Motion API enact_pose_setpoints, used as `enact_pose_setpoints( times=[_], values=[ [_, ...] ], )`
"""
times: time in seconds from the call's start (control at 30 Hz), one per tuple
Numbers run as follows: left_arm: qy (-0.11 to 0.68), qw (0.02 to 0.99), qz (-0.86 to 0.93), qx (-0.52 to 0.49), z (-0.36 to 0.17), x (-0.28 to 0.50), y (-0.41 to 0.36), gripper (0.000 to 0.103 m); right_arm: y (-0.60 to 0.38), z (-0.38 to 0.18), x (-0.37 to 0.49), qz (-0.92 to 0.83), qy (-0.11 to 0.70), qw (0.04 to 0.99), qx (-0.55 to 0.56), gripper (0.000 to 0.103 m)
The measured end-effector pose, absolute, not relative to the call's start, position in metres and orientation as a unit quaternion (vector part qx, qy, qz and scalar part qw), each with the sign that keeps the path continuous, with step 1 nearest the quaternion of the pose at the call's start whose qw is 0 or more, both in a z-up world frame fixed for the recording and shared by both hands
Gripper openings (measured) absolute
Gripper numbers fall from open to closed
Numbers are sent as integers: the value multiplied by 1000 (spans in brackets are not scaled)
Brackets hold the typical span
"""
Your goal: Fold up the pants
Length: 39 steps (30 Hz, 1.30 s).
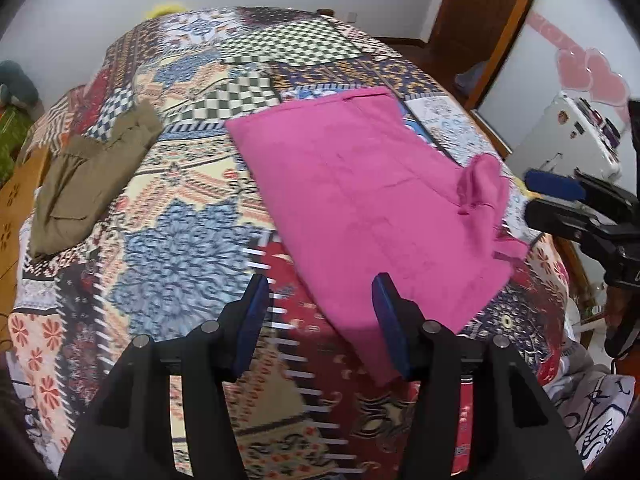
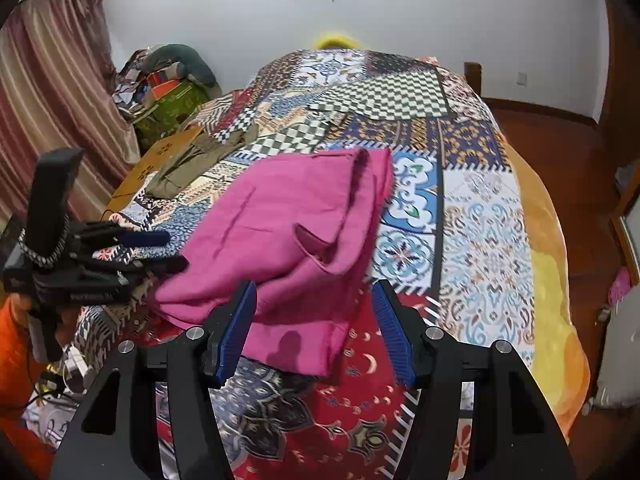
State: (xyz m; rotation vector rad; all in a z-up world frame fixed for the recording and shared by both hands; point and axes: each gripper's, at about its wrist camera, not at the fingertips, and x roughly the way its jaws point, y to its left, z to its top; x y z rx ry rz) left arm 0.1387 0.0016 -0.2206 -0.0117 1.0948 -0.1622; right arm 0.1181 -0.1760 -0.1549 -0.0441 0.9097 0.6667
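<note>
Pink pants (image 1: 360, 184) lie folded flat on the patchwork bedspread (image 1: 180, 248), with a bunched flap at their right edge. My left gripper (image 1: 320, 284) hovers open over their near left corner. The cloth edge runs beside its right finger, and no pad presses on it. In the right wrist view the pink pants (image 2: 288, 232) lie just beyond my right gripper (image 2: 316, 286), which is open above their near edge with nothing gripped. The right gripper (image 1: 560, 196) also shows at the far right of the left wrist view. The left gripper (image 2: 160, 248) shows at the left of the right wrist view.
A folded olive garment (image 1: 88, 176) lies on the bed's left side. A wooden board (image 2: 160, 160) and a heap of bags (image 2: 172, 92) stand past that edge, by a curtain (image 2: 52, 92). A white appliance (image 1: 572, 140) and a door (image 1: 480, 8) are to the right.
</note>
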Motion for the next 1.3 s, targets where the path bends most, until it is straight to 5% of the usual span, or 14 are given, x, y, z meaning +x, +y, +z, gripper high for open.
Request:
enact_pose_setpoints(
  times=[0.63,1.3],
  values=[
    [490,871,-40,-3,-193,170,30,54,-148,-194,129,321,469,822,-28,62],
    [509,859,-48,-1,-225,277,46,57,-183,-215,195,253,478,840,-40,62]
  ],
)
